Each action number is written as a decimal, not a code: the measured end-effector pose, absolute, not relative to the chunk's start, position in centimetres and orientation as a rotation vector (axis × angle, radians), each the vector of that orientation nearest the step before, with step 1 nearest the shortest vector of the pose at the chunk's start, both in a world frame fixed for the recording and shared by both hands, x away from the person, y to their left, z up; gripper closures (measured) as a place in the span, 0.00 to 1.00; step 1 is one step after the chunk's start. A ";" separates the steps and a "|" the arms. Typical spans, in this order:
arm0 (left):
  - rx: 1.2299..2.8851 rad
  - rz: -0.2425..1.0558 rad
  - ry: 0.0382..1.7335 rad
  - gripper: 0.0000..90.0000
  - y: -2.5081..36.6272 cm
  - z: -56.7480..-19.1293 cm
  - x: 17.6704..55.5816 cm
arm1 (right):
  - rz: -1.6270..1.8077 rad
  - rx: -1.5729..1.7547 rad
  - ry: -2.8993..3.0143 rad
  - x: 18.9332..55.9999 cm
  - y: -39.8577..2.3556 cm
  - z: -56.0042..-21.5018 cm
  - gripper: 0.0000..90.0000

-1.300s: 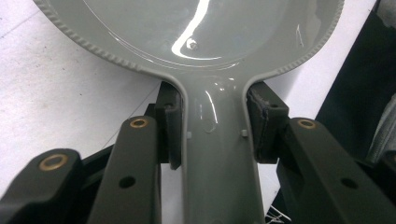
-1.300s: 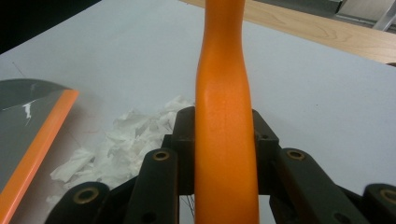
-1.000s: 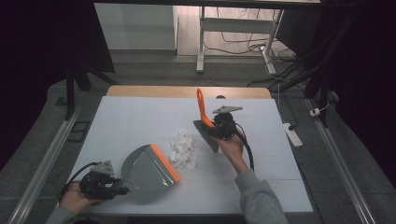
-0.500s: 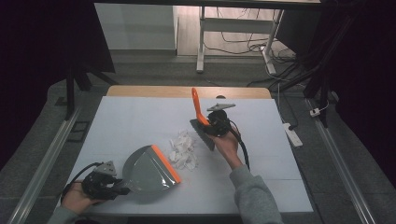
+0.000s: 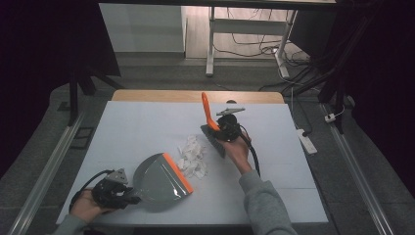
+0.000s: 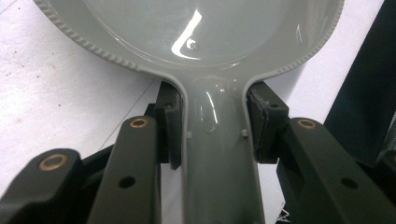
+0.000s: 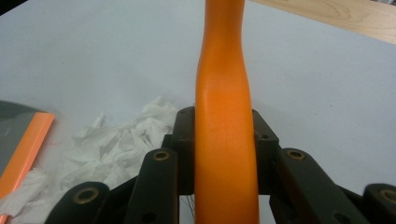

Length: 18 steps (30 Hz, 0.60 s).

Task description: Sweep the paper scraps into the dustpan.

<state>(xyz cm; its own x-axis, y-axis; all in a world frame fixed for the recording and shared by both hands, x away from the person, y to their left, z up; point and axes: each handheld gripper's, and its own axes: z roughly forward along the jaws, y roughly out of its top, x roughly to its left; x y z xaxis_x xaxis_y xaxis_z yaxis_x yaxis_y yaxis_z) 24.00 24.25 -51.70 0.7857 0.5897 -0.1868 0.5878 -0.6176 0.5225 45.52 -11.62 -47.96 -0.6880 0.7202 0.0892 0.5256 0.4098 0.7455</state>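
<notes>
A grey dustpan with an orange lip lies on the white table at the front left. My left gripper is shut on its handle, with a pad pressed against each side, and the pan's bowl lies ahead. A pile of torn white paper scraps sits just right of the lip. Right of the pile, my right gripper is shut on a brush's orange handle, which rises upward. The dark brush head rests near the scraps.
The table's wooden far edge runs across the back. Beyond it stand a desk frame and loose cables on the floor. A power strip lies on the floor right of the table. Metal rails flank both sides.
My right gripper has carried the brush a little to the left and down, closer to the paper pile. The left gripper and the dustpan have stayed in place.
</notes>
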 end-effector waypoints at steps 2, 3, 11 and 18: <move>2.406 0.001 0.868 0.69 24.2 -51.8 24.1 | 1.142 1.094 2.424 45.6 -11.5 -47.9 0.79; 2.408 0.002 0.868 0.69 24.1 -51.8 24.1 | 1.141 1.093 2.426 45.6 -11.5 -47.9 0.79; 2.409 -0.004 0.866 0.69 23.9 -51.8 24.3 | 1.111 1.066 2.442 45.8 -10.6 -47.9 0.79; 2.404 -0.018 0.873 0.69 23.8 -52.0 24.5 | 1.068 1.030 2.472 46.5 -9.3 -48.0 0.79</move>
